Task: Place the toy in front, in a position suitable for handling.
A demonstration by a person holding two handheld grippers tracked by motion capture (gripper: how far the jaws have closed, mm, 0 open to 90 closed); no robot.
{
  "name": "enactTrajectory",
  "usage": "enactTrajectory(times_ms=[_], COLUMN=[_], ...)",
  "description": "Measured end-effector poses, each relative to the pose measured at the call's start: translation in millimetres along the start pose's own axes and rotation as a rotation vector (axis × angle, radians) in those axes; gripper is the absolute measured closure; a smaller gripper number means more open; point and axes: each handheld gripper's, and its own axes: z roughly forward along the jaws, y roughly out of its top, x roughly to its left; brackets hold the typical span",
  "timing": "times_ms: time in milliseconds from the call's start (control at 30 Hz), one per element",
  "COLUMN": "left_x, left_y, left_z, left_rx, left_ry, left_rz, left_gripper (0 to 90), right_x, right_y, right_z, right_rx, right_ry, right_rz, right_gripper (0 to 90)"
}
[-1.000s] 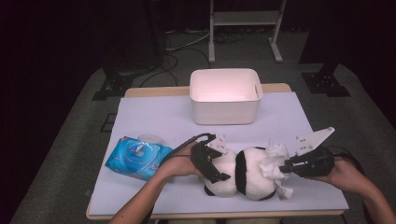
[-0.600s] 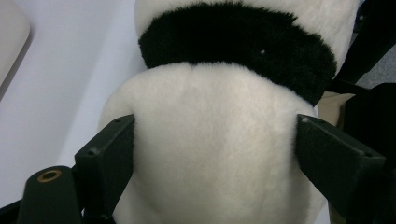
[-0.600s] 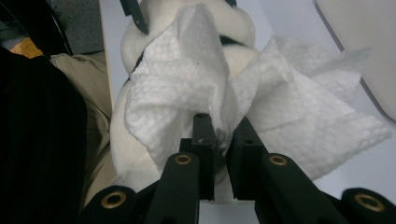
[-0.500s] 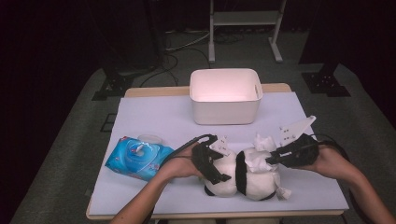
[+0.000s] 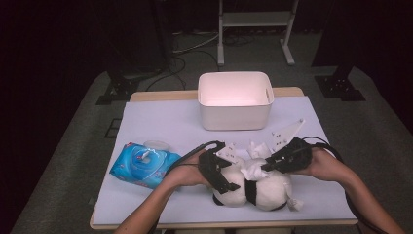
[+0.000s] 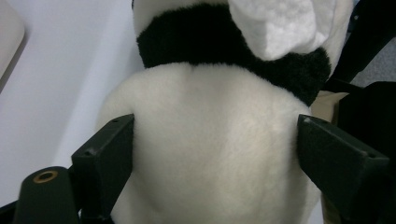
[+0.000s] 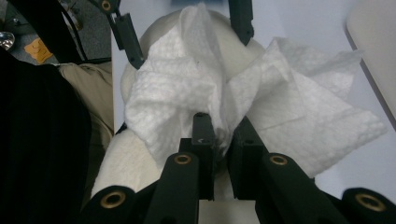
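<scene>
A white plush toy with black bands point(image 5: 263, 192) lies near the table's front edge. My left gripper point(image 5: 228, 186) holds its rounded end point(image 6: 215, 154). The jaws stand wide, press into the fur on both sides, and have just been opening slightly. My right gripper point(image 5: 267, 167) is shut on a crumpled white wipe point(image 7: 177, 93), which rests on top of the toy point(image 5: 253, 169). In the right gripper view my right gripper point(image 7: 223, 128) pinches the wipe at its middle, and the left gripper's jaw tips flank the toy beyond it.
A white plastic bin point(image 5: 235, 114) stands at the back centre of the pale mat point(image 5: 165, 122). A blue pack of wet wipes point(image 5: 143, 165) lies left of my left hand. The table edge runs just in front of the toy.
My right gripper has moved left with the wipe, from the toy's right end onto its middle. The left gripper and the toy have stayed put.
</scene>
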Motion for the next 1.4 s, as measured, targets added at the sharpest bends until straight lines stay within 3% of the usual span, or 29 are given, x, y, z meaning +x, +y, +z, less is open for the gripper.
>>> enactTrajectory(times_ms=[200, 333, 367, 500, 633, 833, 1067, 1400], left_x=[3.1, 7.6, 11.3, 11.7, 8.1, 0.9, 0.0, 2.2], left_y=[4.8, 3.3, 0.3, -2.7, -1.7, 0.4, -3.7, -6.2], left_z=[-5.5, -4.4, -1.8, 1.5, 0.8, -0.7, -1.7, -1.6], left_rx=[-0.002, 0.022, 0.015, 0.001, 0.013, 0.022, 0.007, -0.007], left_ry=[-0.009, -0.006, -0.034, -0.047, -0.033, -0.015, -0.009, -0.021], left_rz=[-0.009, -0.025, -0.053, -0.059, -0.044, -0.009, -0.013, -0.029], left_gripper=[8.1, 4.9, 5.4, 16.9, 19.7, 20.5, 20.9, 21.0], right_x=[11.0, 14.4, 15.5, 13.3, 11.2, 1.1, -8.0, -13.4], right_y=[-7.3, -9.8, -11.9, -13.1, -8.3, 14.6, 23.6, -5.7], right_z=[-2.0, -4.0, -6.6, -11.9, -9.6, 5.8, 17.1, -12.8], right_rx=[-0.015, -0.025, -0.025, -0.021, -0.002, 0.026, 0.05, 0.023], right_ry=[-0.012, -0.002, -0.002, -0.029, -0.029, -0.015, 0.0, -0.054], right_rz=[-0.01, -0.026, -0.028, -0.018, -0.021, -0.037, -0.031, 0.045], right_gripper=[81.2, 81.2, 81.2, 81.2, 81.2, 81.0, 81.0, 80.9])
